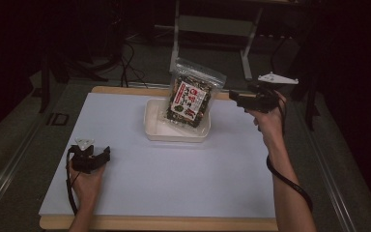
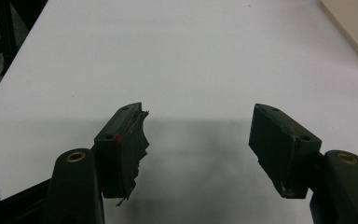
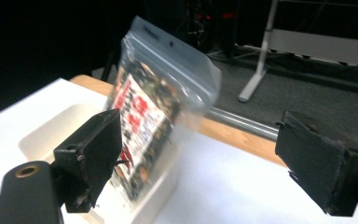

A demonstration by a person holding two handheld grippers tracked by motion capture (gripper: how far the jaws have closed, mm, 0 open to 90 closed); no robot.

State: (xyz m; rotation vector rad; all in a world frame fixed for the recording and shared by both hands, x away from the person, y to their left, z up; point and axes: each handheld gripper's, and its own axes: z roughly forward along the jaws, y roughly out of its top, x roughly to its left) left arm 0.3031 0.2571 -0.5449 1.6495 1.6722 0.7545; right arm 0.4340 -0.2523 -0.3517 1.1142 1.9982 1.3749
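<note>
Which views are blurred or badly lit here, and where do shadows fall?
High view: dim, background nearly black; the snack bag in the white tray is sharp enough to read as print. Left gripper view: evenly lit, with a soft dark shadow on the white table between the open jaws. Right gripper view: the bag's clear top is smeared with blur, and the left background is black.

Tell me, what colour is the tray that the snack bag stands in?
White or cream; the tray shows best in the high view.

one snack bag [image 1: 192,95], one white tray [image 1: 154,128], two hand-held grippers, left [image 1: 92,155], right [image 1: 235,96]; one table [image 1: 174,193]
</note>
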